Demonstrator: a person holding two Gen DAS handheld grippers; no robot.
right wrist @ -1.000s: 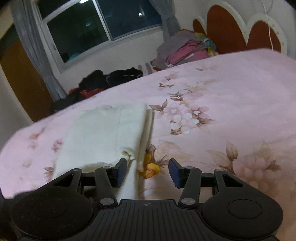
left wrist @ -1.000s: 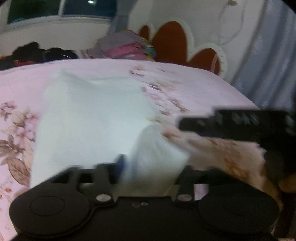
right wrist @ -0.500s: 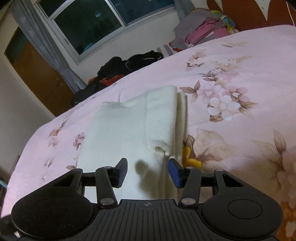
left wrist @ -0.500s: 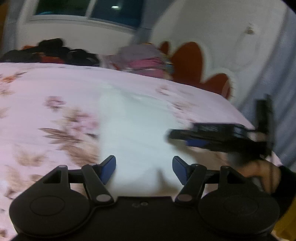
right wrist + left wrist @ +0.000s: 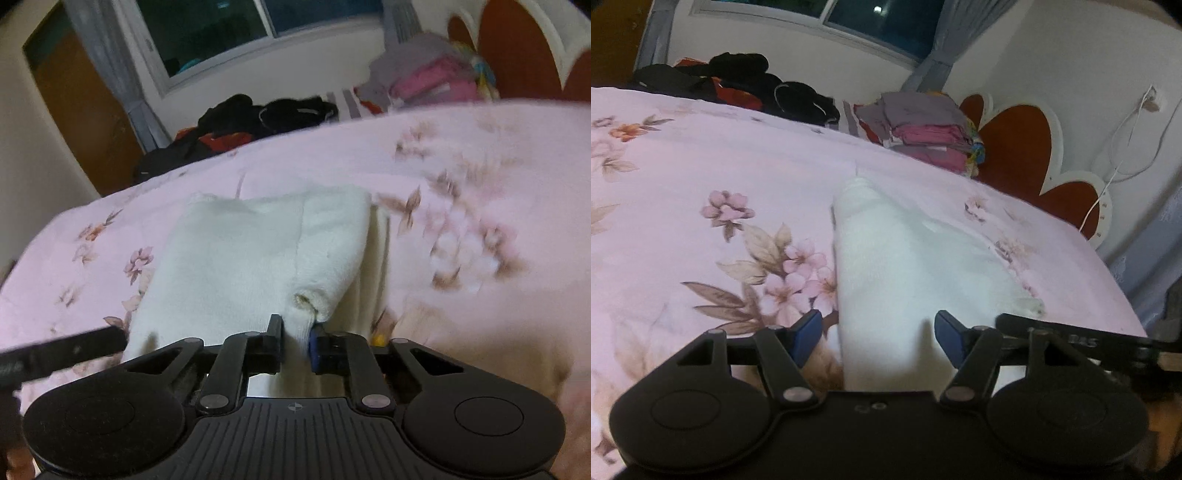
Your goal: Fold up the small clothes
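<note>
A white knit garment lies partly folded on the pink floral bedsheet. My left gripper is open, its blue fingertips on either side of the garment's near edge. In the right wrist view the garment shows a folded-over sleeve on its right side. My right gripper is shut on the garment's near edge, just below the sleeve cuff. The right gripper's black body shows low right in the left wrist view.
A stack of folded grey and pink clothes and a heap of dark clothes lie at the far side of the bed. A red and white headboard stands to the right. The bed's right edge is near.
My right gripper went from open to shut on the garment's near edge. My left gripper let go of the white cloth, opened and swung so the garment now lies between its fingers.
</note>
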